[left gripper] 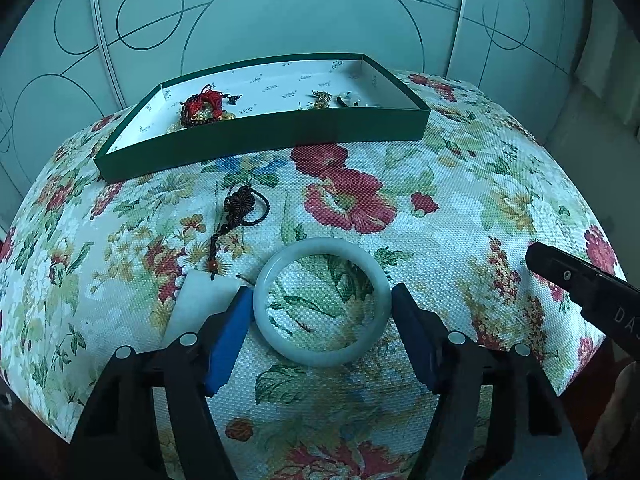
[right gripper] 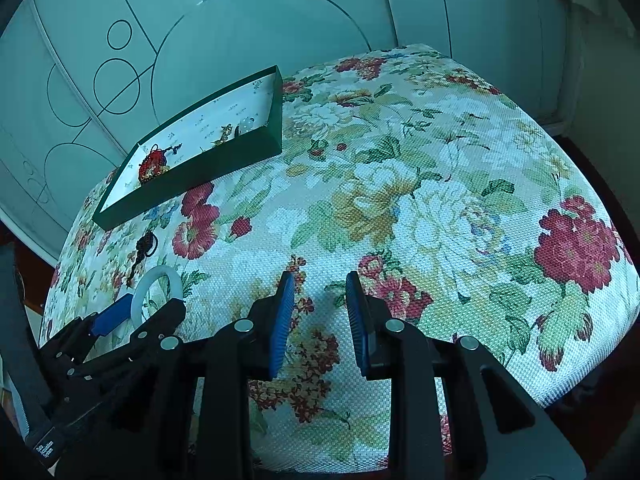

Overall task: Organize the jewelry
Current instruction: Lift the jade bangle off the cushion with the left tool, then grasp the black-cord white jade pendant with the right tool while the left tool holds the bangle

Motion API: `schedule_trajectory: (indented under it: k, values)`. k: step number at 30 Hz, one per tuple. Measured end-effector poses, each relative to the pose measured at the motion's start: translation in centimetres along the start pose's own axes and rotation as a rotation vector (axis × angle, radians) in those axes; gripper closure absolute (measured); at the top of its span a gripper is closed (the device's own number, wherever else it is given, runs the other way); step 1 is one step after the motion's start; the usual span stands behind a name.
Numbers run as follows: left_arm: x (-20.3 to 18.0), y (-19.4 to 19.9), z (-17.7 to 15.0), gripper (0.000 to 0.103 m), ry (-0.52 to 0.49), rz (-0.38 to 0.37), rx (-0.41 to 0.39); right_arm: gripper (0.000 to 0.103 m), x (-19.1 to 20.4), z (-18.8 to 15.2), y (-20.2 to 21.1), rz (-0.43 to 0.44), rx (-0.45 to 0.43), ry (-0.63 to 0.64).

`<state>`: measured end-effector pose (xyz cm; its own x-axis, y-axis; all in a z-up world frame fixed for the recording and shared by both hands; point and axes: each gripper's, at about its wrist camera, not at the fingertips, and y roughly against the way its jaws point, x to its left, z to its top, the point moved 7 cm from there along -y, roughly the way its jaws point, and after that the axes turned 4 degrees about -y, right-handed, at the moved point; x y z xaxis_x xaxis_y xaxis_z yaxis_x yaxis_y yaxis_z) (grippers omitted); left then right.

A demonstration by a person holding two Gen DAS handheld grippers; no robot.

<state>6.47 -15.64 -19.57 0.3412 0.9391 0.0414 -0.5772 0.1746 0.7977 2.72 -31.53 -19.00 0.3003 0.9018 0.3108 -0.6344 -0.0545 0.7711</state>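
The left gripper [left gripper: 322, 300] is low over the flowery cloth [left gripper: 460, 184], near the front edge. Its two blue fingers [left gripper: 230, 332] are spread wide, one on each side of a pale green bangle [left gripper: 280, 344]. The left finger looks like it touches the ring or is just beside it. The right finger is just beside it too, but I cannot tell if it touches. The bangle is round, smooth and milky, and it lies flat on the cloth. You can see the flowers through its hole.

The right gripper [right gripper: 320, 312] is near the front edge too, more to the middle, well apart from the bangle. Its jaws stand open with only cloth between them.

Just left of the bangle lies one flat white piece [left gripper: 200, 300]. A dark brown knotted cord [left gripper: 240, 210] with a small red bead [left gripper: 215, 267] runs from it toward the far side.

Farther back, by the far left corner, sits one green tray [left gripper: 260, 136] with a white floor. Inside, at its left end, is one red and dark knotted charm [left gripper: 202, 108]. Toward the right end are a small gold piece [left gripper: 320, 100] and a small white piece [left gripper: 352, 100]. They are too small to see well.

Behind it all is a pale wall [left gripper: 300, 12] with thin dark circles.
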Motion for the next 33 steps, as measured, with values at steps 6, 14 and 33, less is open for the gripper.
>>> schedule_trajectory:
  k: [6,14,33]
  values:
    - [0.7,1.1,0.3,0.034,0.016,-0.004,-0.026,0.076,0.7,0.1,0.2,-0.009,-0.003,0.018]
    - [3.3,2.4,0.9,0.034,0.042,0.017,-0.057,0.076,3.2,0.2,0.2,-0.016,0.0,0.066]
    - [16.8,2.2,-0.5,0.034,0.186,0.097,-0.067,0.076,16.3,-0.1,-4.7,0.029,0.035,0.212]
